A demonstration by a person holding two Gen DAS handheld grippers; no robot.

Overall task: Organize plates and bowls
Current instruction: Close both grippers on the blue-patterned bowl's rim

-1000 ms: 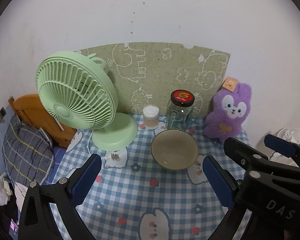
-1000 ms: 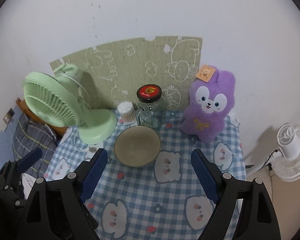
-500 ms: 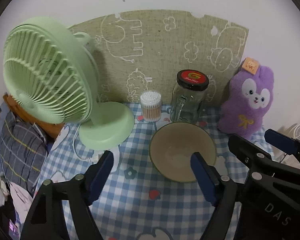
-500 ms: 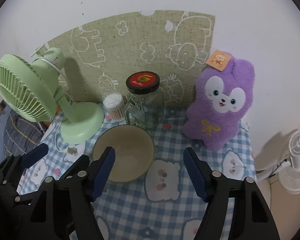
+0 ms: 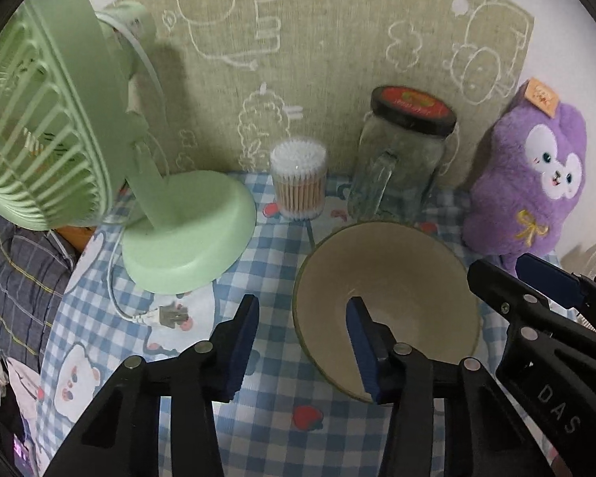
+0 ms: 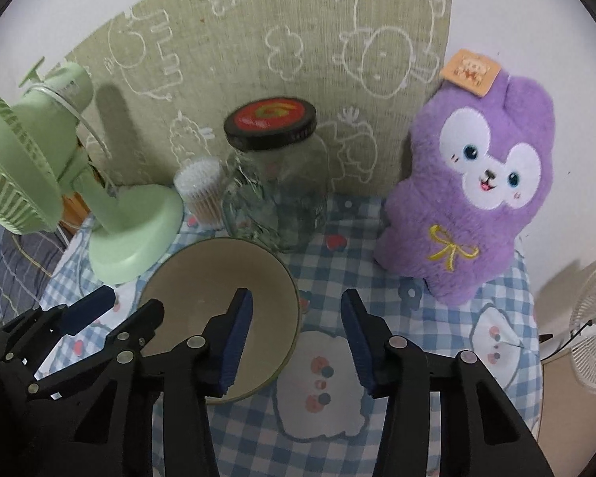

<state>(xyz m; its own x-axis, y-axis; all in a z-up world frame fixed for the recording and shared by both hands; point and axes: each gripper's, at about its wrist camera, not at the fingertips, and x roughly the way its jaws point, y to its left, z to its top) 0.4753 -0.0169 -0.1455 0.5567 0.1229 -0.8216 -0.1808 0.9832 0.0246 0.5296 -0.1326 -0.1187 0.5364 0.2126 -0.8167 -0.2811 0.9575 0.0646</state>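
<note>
Left gripper (image 5: 302,342): jaws closing astride bowl's (image 5: 397,290) left rim, pads not pressing | right gripper (image 6: 296,338): closing astride right rim | bowl: upright, mouth up, round, lower centre on checked cloth (image 5: 258,429) | versus earlier: both grippers lower, nearer, narrower.

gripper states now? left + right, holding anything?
Left hand-held gripper: closing, straddling the bowl rim, not gripping yet.
Right hand-held gripper: closing, also straddling the rim, not gripping yet.
</note>
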